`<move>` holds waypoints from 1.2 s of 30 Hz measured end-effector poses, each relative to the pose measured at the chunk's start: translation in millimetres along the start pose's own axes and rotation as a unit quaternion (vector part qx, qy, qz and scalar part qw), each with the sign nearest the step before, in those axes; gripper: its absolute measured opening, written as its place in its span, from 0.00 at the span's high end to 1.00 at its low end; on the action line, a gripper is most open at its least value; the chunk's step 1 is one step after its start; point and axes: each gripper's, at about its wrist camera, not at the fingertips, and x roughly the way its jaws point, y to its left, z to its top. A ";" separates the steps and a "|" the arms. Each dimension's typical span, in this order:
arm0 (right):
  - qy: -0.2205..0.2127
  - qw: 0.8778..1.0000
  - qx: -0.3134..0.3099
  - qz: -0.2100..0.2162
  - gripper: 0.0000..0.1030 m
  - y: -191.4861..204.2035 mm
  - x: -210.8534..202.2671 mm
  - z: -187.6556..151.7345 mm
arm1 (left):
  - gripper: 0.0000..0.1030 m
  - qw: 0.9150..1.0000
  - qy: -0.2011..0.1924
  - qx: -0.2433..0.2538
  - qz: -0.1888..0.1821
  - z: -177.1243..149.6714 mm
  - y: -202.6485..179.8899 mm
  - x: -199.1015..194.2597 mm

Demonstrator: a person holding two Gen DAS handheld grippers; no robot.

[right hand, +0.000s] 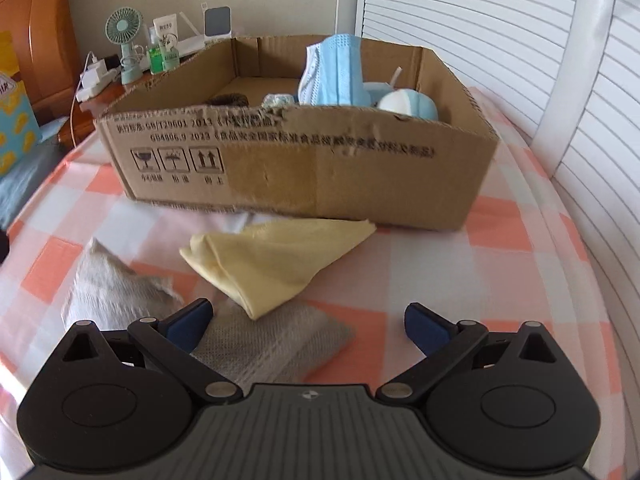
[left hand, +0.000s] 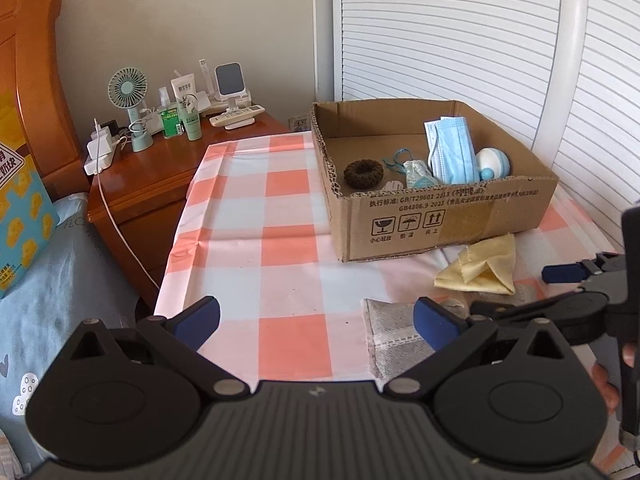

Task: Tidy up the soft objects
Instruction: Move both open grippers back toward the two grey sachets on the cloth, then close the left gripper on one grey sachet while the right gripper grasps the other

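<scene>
Both tools gaped wide and empty: the right tool (right hand: 308,326) poised over the yellow cloth (right hand: 276,262) and grey cloth (right hand: 276,346) lying before the cardboard box's (right hand: 304,168) front wall, apparently next for boxing; the left tool (left hand: 316,322) waited above the checked surface (left hand: 256,216).

1. Bare checked tablecloth (left hand: 248,240) left of cardboard box (left hand: 440,216): open passage.
2. Yellow cloth (right hand: 276,256) and grey cloth (right hand: 276,344) crowding the box's front.
3. Box top open; standing face masks (right hand: 336,72) inside.
</scene>
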 end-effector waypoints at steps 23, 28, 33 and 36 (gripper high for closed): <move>-0.044 0.999 -0.004 -0.009 0.00 -29.1 -35.1 -50.8 | 0.01 0.990 0.106 0.055 -0.079 -25.8 -52.7 52.3; -0.054 0.999 -0.007 -0.006 0.00 -29.5 -35.9 -54.1 | 0.01 0.989 0.114 0.047 -0.079 -28.9 -57.1 61.6; -0.060 0.998 -0.010 -0.004 0.00 -31.4 -36.4 -55.8 | 0.01 0.990 0.107 0.035 -0.079 -18.1 -60.8 71.6; -0.061 0.998 -0.012 -0.001 0.00 -32.2 -36.7 -56.7 | 0.01 0.991 0.100 0.036 -0.078 -12.3 -64.8 78.5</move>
